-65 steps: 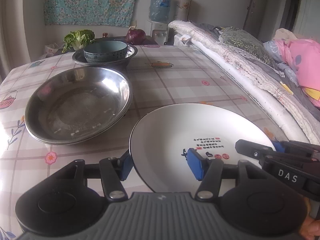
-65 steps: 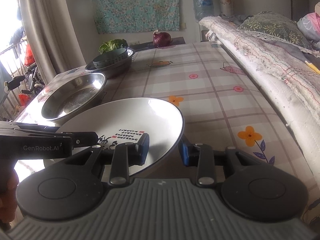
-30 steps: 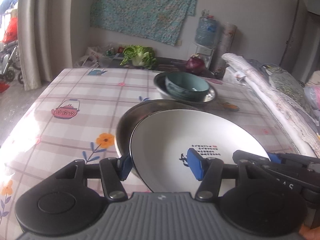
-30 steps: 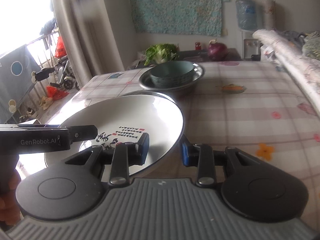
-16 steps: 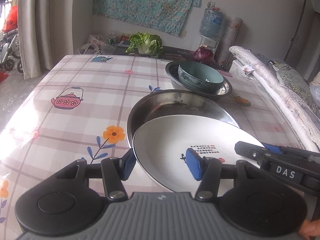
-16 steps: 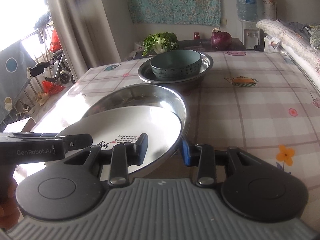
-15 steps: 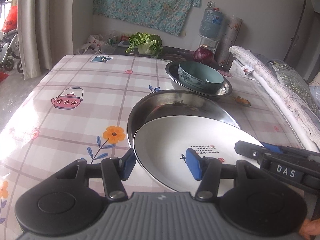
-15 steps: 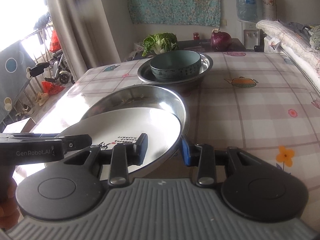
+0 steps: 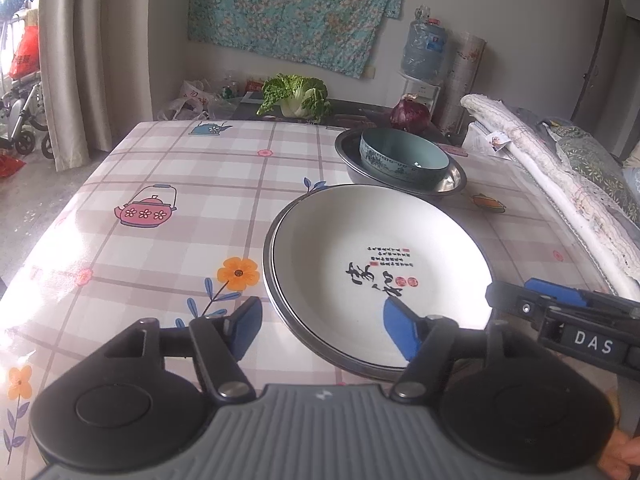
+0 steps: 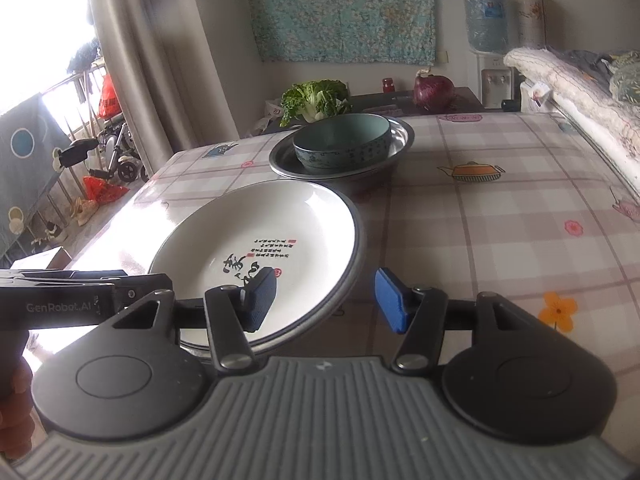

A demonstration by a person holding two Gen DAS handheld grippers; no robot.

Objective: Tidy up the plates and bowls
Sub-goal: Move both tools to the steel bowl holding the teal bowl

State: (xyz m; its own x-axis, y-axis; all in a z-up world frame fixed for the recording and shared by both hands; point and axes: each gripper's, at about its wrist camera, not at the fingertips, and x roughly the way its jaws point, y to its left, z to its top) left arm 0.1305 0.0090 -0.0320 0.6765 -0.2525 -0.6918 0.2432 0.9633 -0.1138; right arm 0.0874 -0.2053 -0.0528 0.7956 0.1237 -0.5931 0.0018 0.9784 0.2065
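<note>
The white plate (image 9: 380, 240) looks like glossy glazed ceramic and sits in a shiny metal basin (image 9: 269, 256). At twelve o'clock, a glazed teal bowl (image 9: 404, 158) rests in another polished steel basin (image 9: 452, 182). The checked tablecloth (image 9: 160, 240) is smooth, glossy plastic. Gripper bodies look like matt black plastic.

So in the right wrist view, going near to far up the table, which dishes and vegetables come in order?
White plate nested in a steel basin → teal bowl in a second steel basin → cabbage, beyond the table.
</note>
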